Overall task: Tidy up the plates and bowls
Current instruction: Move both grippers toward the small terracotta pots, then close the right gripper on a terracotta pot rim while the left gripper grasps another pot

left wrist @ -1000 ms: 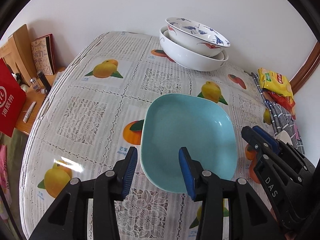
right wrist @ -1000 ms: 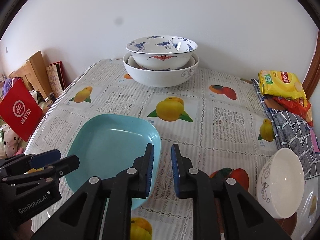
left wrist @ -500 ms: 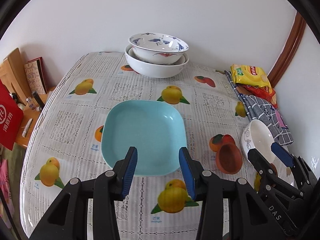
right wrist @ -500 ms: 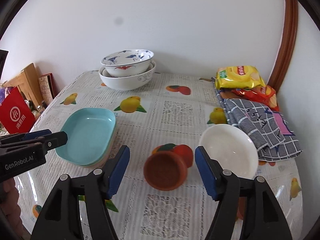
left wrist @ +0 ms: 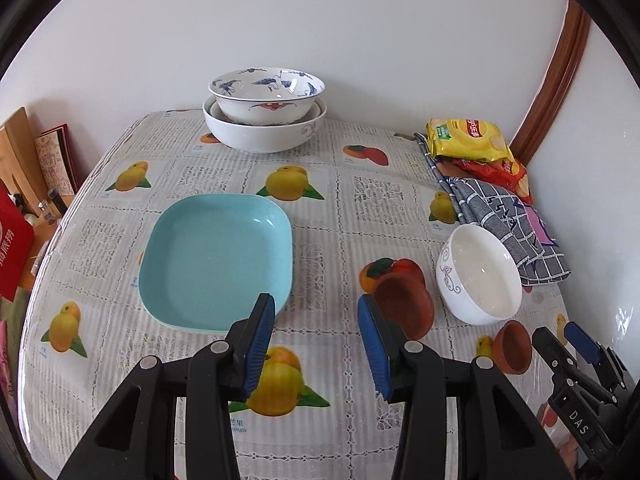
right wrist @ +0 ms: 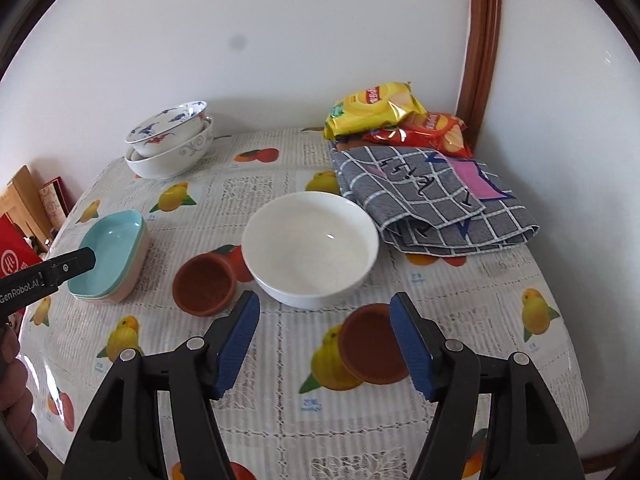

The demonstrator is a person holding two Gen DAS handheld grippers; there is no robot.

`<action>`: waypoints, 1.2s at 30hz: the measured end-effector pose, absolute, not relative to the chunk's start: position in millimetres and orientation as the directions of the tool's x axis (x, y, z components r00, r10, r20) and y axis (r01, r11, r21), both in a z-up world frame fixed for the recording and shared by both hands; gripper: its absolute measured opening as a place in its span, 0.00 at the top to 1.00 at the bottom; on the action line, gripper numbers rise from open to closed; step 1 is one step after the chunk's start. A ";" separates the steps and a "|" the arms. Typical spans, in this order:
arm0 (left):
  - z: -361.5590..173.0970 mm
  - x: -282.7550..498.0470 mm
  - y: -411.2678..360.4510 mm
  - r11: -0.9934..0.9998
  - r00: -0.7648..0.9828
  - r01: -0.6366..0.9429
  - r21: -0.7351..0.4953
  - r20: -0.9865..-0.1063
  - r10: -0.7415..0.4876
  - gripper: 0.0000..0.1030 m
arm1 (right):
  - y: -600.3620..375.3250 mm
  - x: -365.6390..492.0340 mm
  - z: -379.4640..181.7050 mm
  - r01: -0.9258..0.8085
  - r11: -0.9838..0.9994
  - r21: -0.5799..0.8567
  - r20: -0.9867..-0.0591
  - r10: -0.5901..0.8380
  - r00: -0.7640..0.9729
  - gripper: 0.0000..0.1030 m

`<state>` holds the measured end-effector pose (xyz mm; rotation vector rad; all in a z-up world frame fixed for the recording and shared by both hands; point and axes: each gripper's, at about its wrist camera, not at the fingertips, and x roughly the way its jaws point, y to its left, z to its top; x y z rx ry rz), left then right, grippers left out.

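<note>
- Left hand-held gripper (left wrist: 316,344): released, holding nothing, above counter (left wrist: 332,216) front edge.
- Blue plate (left wrist: 216,260): left of centre.
- White bowl (right wrist: 310,254): centre-right.
- Right hand-held gripper (right wrist: 324,344): released, near brown cup (right wrist: 374,344).

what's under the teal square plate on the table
The teal plate tops a stack; a pinkish plate shows at the bottom edge. How many lie between, and their insides, is hidden.

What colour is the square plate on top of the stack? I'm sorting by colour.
Light turquoise blue, clearest in the left wrist view: square plate.
</note>
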<state>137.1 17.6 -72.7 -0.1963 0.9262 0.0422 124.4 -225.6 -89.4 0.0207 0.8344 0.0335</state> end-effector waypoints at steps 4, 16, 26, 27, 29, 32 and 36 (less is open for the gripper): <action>-80.9 142.6 6.0 0.981 0.573 -0.097 -0.169 -0.815 -0.083 0.60 | -245.6 122.3 -97.0 0.006 0.998 0.067 -0.755 0.046 0.654 0.35; -114.9 171.5 -25.7 0.984 0.494 -0.091 -0.153 -0.865 -0.089 0.60 | -287.8 136.0 -134.6 0.083 0.992 0.099 -0.806 0.031 0.591 0.40; -137.2 194.1 -41.0 0.984 0.449 -0.110 -0.141 -0.890 -0.077 0.60 | -297.6 149.8 -160.1 0.093 0.991 0.097 -0.836 0.031 0.548 0.41; -138.4 195.3 -42.4 0.984 0.449 -0.109 -0.139 -0.890 -0.076 0.60 | -298.5 151.1 -162.3 0.094 0.990 0.109 -0.839 0.041 0.543 0.44; -140.5 197.1 -44.9 0.986 0.447 -0.106 -0.128 -0.892 -0.067 0.60 | -299.7 152.6 -166.5 0.093 0.987 0.128 -0.841 0.058 0.538 0.48; -145.6 200.0 -44.3 0.986 0.439 -0.119 -0.120 -0.897 -0.056 0.60 | -299.9 154.8 -171.0 0.094 0.988 0.124 -0.846 0.056 0.530 0.52; -154.5 204.3 -44.4 0.987 0.423 -0.120 -0.111 -0.905 -0.050 0.60 | -299.2 157.8 -177.3 0.099 0.986 0.134 -0.853 0.064 0.519 0.56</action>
